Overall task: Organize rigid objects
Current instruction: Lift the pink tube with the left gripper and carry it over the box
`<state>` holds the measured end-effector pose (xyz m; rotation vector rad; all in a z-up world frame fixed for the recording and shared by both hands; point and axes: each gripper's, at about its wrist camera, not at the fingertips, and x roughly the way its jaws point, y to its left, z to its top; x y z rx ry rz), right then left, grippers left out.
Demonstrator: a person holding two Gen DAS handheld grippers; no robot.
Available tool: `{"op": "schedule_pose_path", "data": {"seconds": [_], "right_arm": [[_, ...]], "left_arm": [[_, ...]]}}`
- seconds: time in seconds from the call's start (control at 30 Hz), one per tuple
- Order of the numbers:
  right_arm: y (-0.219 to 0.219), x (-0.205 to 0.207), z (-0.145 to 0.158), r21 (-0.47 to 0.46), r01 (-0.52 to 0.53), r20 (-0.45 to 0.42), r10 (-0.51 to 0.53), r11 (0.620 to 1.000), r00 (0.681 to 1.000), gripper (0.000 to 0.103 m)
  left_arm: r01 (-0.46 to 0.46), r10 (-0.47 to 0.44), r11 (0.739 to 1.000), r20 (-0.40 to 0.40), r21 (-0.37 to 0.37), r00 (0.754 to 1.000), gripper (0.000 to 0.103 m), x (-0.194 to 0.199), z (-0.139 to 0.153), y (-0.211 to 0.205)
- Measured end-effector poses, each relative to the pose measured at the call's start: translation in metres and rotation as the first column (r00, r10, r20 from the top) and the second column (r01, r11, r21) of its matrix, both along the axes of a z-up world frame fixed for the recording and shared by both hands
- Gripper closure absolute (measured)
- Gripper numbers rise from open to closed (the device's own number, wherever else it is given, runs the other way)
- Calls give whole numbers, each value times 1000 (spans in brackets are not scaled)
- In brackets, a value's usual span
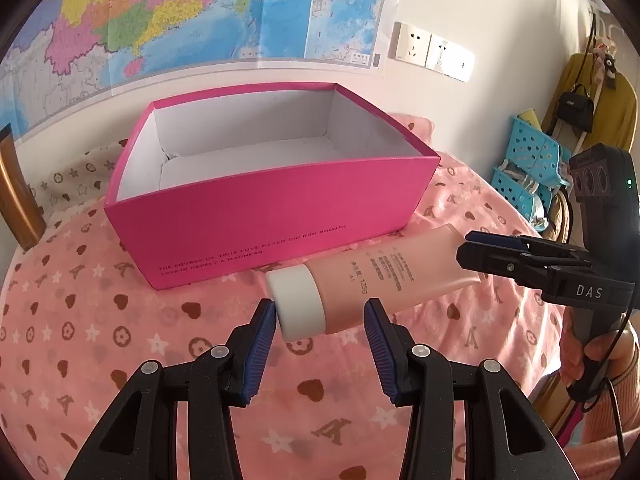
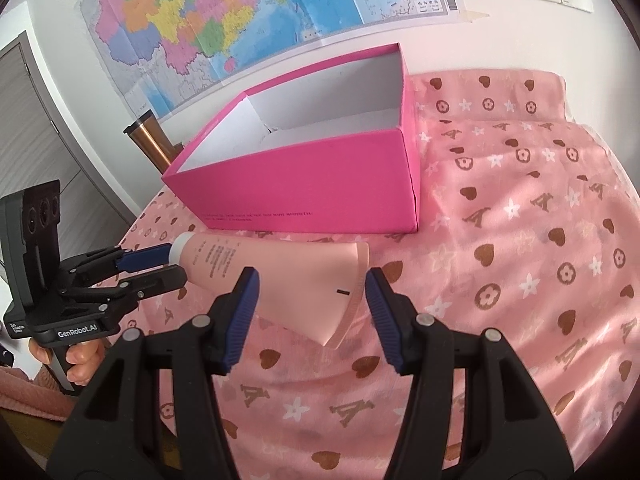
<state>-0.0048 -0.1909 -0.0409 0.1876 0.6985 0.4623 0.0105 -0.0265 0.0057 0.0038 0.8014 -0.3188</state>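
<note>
Pink heart-printed cloth point(image 1: 100, 320) covers the surface where your open pink box point(image 1: 280, 208) waits, empty. Just in front of it is the pink tube point(image 1: 380, 284), held at both ends. Your left gripper point(image 1: 320, 320) pinches its white cap point(image 1: 296, 304); your right gripper point(image 2: 308, 292) clamps the flat crimped end across its width. Two grips likely keep the tube level, so it can clear the box wall.

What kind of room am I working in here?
Probably a bedroom at home: a heart-print pink bedspread under the pink box, a wall map, and a coat with a handbag hanging nearby.
</note>
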Motion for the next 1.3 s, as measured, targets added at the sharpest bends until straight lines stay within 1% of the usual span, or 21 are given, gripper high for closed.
{"op": "schedule_pose_path", "data": {"seconds": [0.57,0.83,1.3], "right_arm": [[-1,5,17,-5,3,54,-2,1000,999,45],[-2,7,18,-7,3,62,-3,1000,998,45],[-3,10,30,-14,2,92,-1,1000,996,45]], "left_arm": [[4,-5,1000,56,20,998,56,4,17,-4],[3,-5,1000,70,20,998,56,6,23,-4],[3,-5,1000,102,24,995,56,13,33,-5]]}}
